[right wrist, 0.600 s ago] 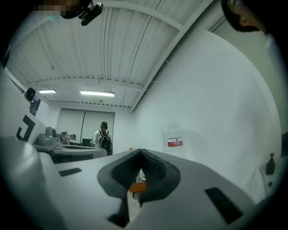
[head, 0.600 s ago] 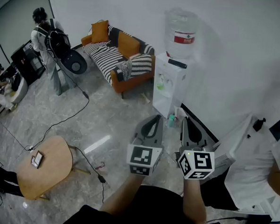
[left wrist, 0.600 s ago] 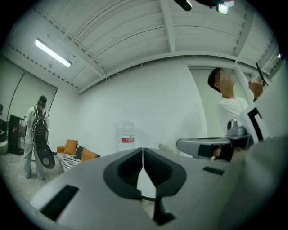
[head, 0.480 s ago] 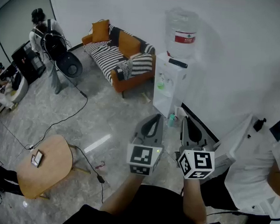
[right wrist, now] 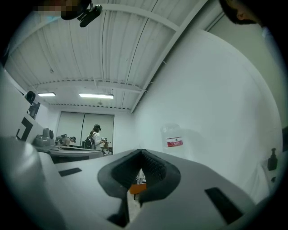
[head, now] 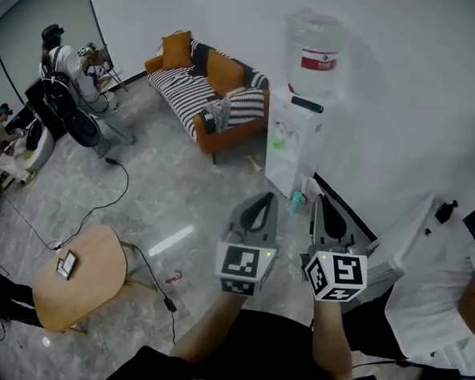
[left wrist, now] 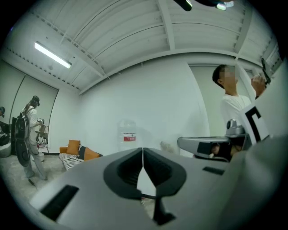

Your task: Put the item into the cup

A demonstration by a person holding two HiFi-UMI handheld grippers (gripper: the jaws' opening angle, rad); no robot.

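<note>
Both smooth grey plastic claws, left (head: 261, 199) and right (head: 320, 200), are pressed tip to tip and hold nothing, their ribbed black pads (right wrist: 153, 170) meeting. Ahead of them a boxy white dispenser (head: 295, 144) and a striped orange sofa (head: 211, 103) stand on a glossy marble floor (head: 165, 197). I cannot make out the cup in any view.

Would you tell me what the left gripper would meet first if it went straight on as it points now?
Most likely the water dispenser against the white wall: the left gripper aims about at it, with nothing nearer in line. Depth is hard to judge.
</note>
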